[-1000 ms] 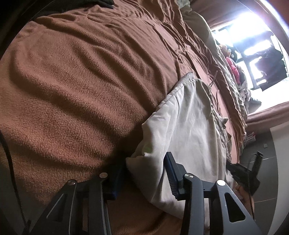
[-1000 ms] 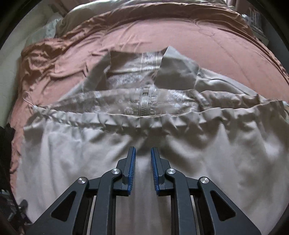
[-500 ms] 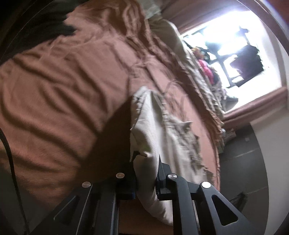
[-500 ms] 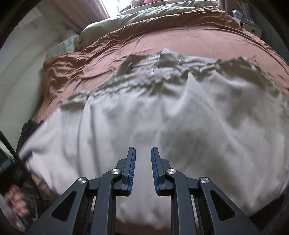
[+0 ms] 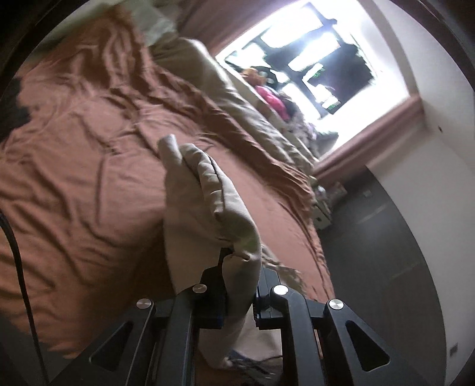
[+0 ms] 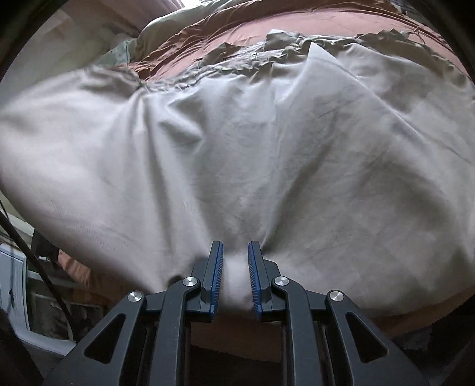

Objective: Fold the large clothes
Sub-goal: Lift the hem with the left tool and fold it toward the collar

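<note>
A large pale beige garment [image 6: 237, 133] lies spread over the brown bed cover [image 6: 297, 23], its patterned, gathered part at the far side. My right gripper [image 6: 234, 252] is at the garment's near edge, shut on a bunch of the cloth squeezed between its blue pads. In the left wrist view, my left gripper [image 5: 240, 267] is shut on a folded side edge of the same garment [image 5: 204, 190]. That edge is lifted clear of the bed cover [image 5: 74, 178] and stands up in a ridge ahead of the fingers.
A rumpled beige duvet [image 5: 237, 98] runs along the bed's far side below a bright window [image 5: 311, 59]. Dark floor [image 5: 386, 252] lies to the right of the bed. A black cable [image 5: 17, 252] hangs at the left. Furniture and cables [image 6: 29, 282] show at lower left.
The left gripper closed on the garment's side edge and rose with it, rolling as it went. The right gripper drew back to the near edge, where cloth now sits bunched between its pads.
</note>
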`<state>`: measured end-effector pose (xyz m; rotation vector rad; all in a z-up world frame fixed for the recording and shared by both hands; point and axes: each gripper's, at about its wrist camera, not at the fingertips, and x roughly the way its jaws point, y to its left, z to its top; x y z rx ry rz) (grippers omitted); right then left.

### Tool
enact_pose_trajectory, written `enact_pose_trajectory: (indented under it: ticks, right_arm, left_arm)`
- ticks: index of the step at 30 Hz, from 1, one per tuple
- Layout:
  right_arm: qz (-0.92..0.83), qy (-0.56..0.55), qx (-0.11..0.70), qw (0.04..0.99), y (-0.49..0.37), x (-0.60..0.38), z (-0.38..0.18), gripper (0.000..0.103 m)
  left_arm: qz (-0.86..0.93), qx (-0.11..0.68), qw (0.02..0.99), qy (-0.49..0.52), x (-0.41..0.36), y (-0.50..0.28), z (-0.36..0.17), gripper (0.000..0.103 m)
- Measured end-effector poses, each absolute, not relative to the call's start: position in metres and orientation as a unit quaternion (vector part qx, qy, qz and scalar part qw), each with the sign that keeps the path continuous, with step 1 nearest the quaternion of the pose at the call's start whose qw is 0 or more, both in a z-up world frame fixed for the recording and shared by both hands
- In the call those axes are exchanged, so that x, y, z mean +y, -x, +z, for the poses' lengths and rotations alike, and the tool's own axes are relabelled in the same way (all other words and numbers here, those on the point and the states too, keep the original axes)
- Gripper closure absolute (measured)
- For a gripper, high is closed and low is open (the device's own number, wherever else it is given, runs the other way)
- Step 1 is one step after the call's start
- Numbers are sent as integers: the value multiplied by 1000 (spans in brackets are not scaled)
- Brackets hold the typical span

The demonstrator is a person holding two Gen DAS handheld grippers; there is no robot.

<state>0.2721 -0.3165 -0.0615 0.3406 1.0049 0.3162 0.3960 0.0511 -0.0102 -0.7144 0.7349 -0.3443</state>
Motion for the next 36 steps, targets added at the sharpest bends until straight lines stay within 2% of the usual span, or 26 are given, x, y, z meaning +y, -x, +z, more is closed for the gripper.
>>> enact_pose_trajectory:
  ticks: [6,16,28,33,36]
  right_arm:
    - [164,-191,481,840,-272,-332,-51,89]
    - [166,-279,384,864,-224,-442,5,88]
    - [80,-361,335,867,-136,-571,-12,88]
    - [49,-390,329,859,-116,-604,-23,88]
    - [38,-403,323,856,-112,-618,-24,88]
  left_arm:
    - [-212,345,863,302,-10,-405,24,91]
    - [-260,364,853,270,-97,-425,42,92]
    - [-328,418,815,231,-229,-444,22,92]
    - [-360,438,800,197,-279,-428,8,92]
    - [-373,479,776,171,-304,-415,-16,90]
